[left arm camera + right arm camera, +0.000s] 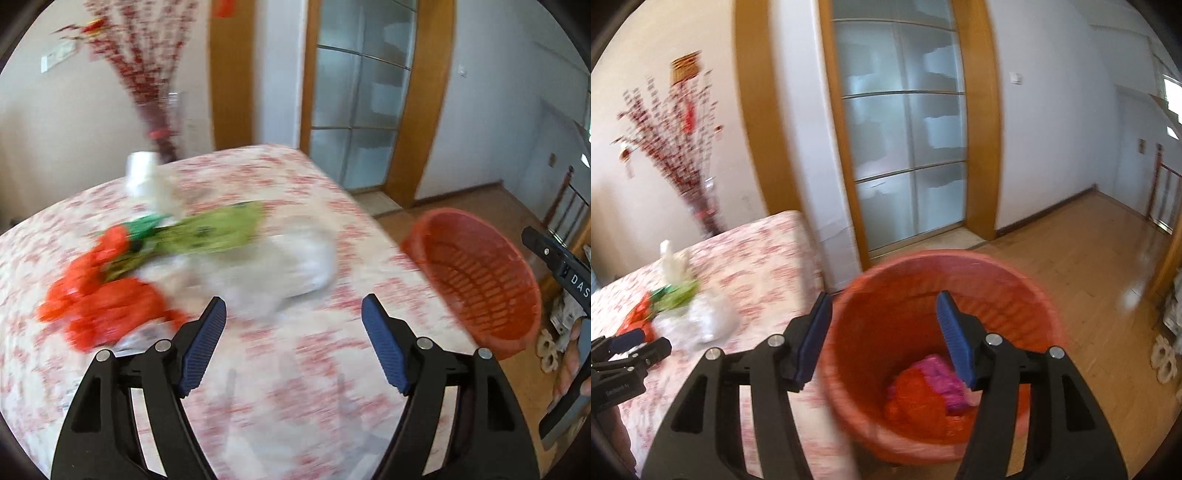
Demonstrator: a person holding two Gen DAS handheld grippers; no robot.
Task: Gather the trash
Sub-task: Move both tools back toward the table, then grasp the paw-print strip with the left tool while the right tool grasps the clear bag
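room: wood floor [1082,266], frosted sliding door [905,129], red-blossom branches [147,74] behind the desk
desk: floral cloth [295,369], blurred
trash on desk: orange plastic bag [107,306], green wrapper [218,229], clear plastic bag [273,262], white crumpled piece [147,177], bunched together
bin: red basket [923,280] just beside desk edge; orange and pink bags [923,395] inside
left gripper [293,310]: fingers wide, nothing between, over desk near trash pile
right gripper [882,306]: fingers apart, empty, above the basket
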